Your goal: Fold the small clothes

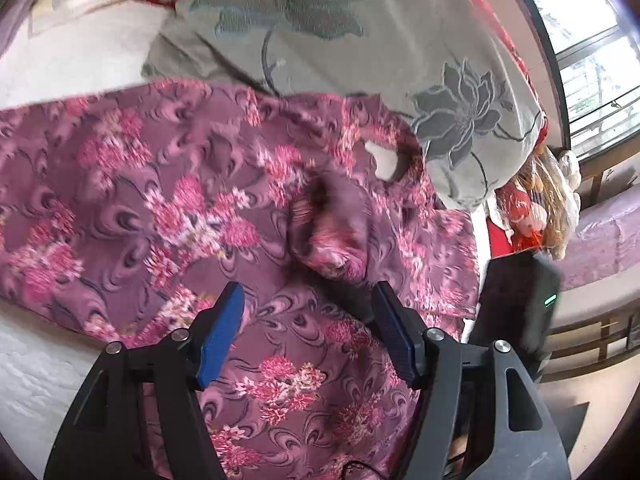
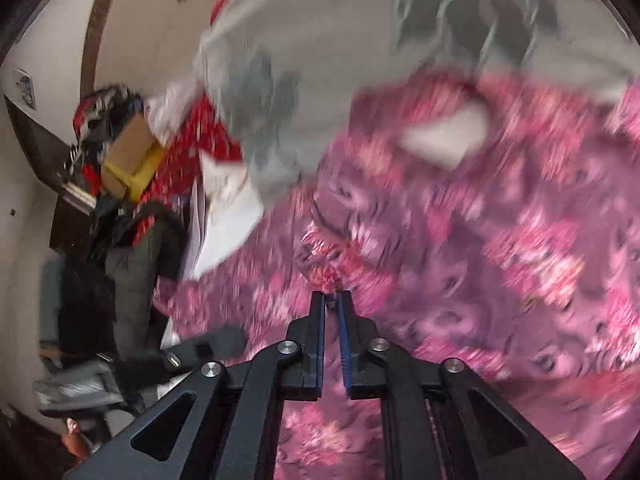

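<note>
across the bed lies the soft, light pink floral garment; left claw gapes empty above it, right claw nearly closed, pinching a fold. take hems, not middles.

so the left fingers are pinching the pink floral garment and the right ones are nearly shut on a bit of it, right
Not quite. The left wrist view shows the left gripper with its fingers wide apart above the pink floral garment, gripping nothing. The rest holds: the right gripper is nearly shut on a bit of the cloth.
</note>
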